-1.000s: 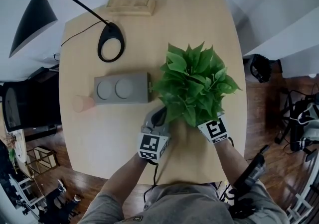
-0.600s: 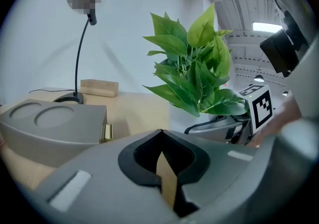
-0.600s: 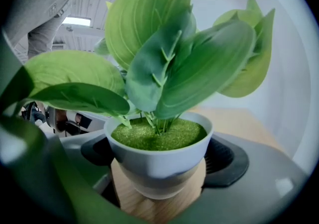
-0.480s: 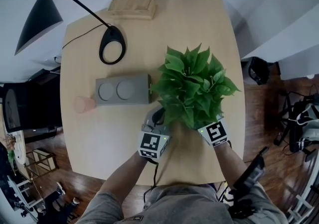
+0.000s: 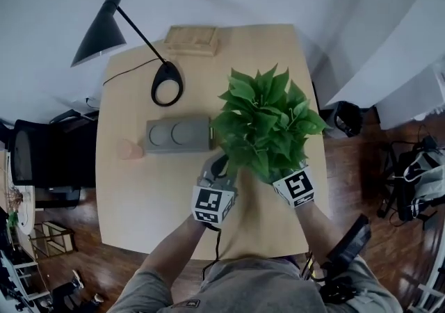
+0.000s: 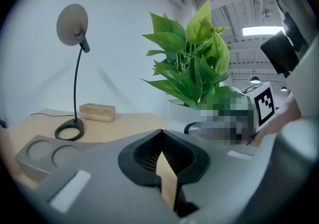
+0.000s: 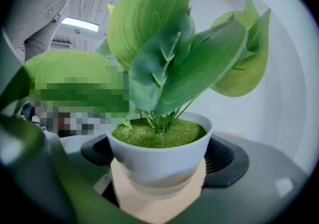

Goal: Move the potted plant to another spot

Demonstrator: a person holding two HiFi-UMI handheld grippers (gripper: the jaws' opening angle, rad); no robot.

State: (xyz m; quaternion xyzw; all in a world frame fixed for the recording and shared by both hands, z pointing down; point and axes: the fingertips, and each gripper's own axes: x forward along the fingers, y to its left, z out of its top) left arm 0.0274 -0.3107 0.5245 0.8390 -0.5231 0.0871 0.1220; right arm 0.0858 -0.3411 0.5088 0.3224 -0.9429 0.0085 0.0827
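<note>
Right gripper (image 5: 290, 182): jaws closed on the white pot (image 7: 158, 154) of the potted plant (image 5: 268, 124), one pad on each side of the pot wall, leaves fanning above and ahead of the jaws. Left gripper (image 5: 218, 170): jaws pressed together at the tips with nothing in them, parked just left of the pot; contact with the pot not clear. Change over the last second: grippers and plant sit at almost the same place in the head view, but the surface (image 5: 139, 193) now looks smaller around them while the foliage hasn't shrunk with it. I read that as the pot coming up, with the head rising too. The right gripper view doesn't settle whether the base is off the surface. So the lift has likely begun and the carry to a new spot has not. Room: grey block with two round recesses (image 5: 177, 135) is just ahead-left of the left jaws, leaves overlapping its right end from above. Pink cup (image 5: 129, 149) is further left; lamp base (image 5: 167, 83) and wooden block (image 5: 191, 40) are well ahead. The surface edge runs close on the right of the right jaws, so little margin there. Bare room lies ahead of the right jaws past the foliage, and left of and behind the left jaws.
</note>
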